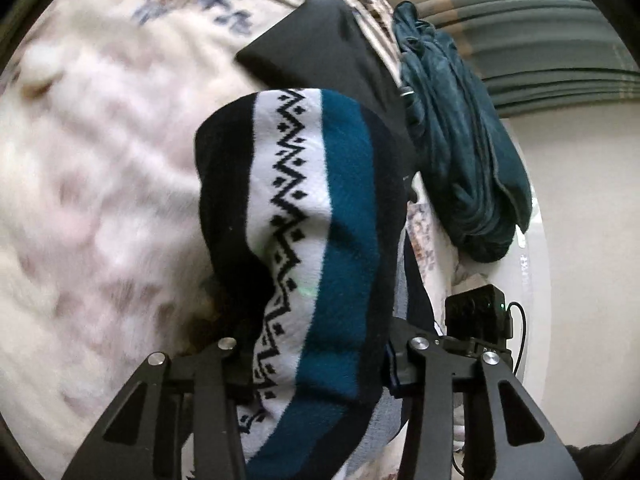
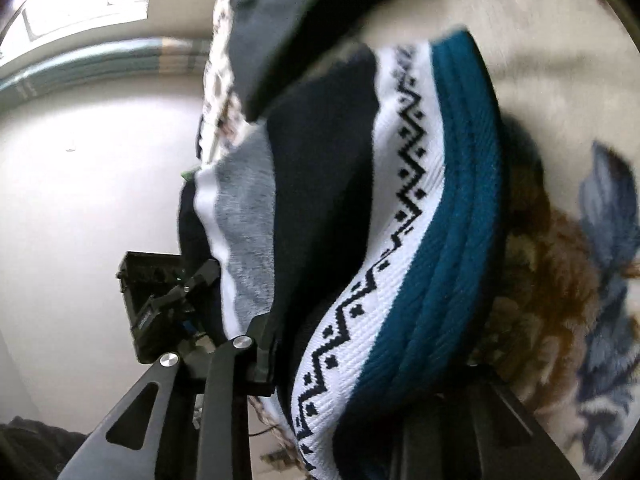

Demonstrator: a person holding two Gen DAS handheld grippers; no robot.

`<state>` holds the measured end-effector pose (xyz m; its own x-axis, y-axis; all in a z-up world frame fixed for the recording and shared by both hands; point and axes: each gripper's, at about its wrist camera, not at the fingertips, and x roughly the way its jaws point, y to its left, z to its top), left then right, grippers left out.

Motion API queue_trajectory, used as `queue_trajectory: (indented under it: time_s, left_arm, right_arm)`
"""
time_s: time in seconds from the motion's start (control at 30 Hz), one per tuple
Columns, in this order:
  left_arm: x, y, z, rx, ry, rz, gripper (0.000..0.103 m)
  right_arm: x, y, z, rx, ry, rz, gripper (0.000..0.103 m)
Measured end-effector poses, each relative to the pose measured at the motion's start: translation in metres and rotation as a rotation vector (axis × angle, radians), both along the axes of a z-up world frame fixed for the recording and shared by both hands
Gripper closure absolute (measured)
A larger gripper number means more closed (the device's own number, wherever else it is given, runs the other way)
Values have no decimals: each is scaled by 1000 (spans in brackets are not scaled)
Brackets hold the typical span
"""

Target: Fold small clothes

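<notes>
A knitted garment [image 1: 304, 208] with black, white zigzag, teal and grey bands hangs bunched over a flowered bedspread [image 1: 100, 168]. In the left wrist view my left gripper [image 1: 316, 364] is shut on it, and the fabric fills the gap between both fingers. The right wrist view shows the same garment [image 2: 400, 208] bulging out of my right gripper [image 2: 372, 372], which is shut on another part of it. The right gripper's right finger is mostly hidden by the cloth. The two tools sit close together on one edge of the garment.
A folded black cloth [image 1: 320, 40] lies further back on the bedspread. A crumpled dark teal garment [image 1: 460, 152] sits at the bed's right edge. Beyond it are a pale wall and green curtains [image 1: 552, 48]. The other tool's black camera block [image 2: 156, 300] shows beside the garment.
</notes>
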<state>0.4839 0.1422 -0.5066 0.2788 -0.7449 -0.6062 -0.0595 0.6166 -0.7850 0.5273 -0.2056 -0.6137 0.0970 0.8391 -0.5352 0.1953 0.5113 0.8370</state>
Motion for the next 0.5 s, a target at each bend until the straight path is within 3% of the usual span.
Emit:
queue_trajectory:
  time_s: [0.23,0.37,0.5]
  left_arm:
    - [84,-15,57,17,-81,-79,64]
    - [160,-30,78,21,-127,-129,64]
    - [236,-38,75,30,-134,-154,64]
  right_arm:
    - [34,-8,56,-9,-78,-104,72]
    - [87,-19,86,-25,-134,-172,72]
    - [153,-27,95,-52,-172,-219,72]
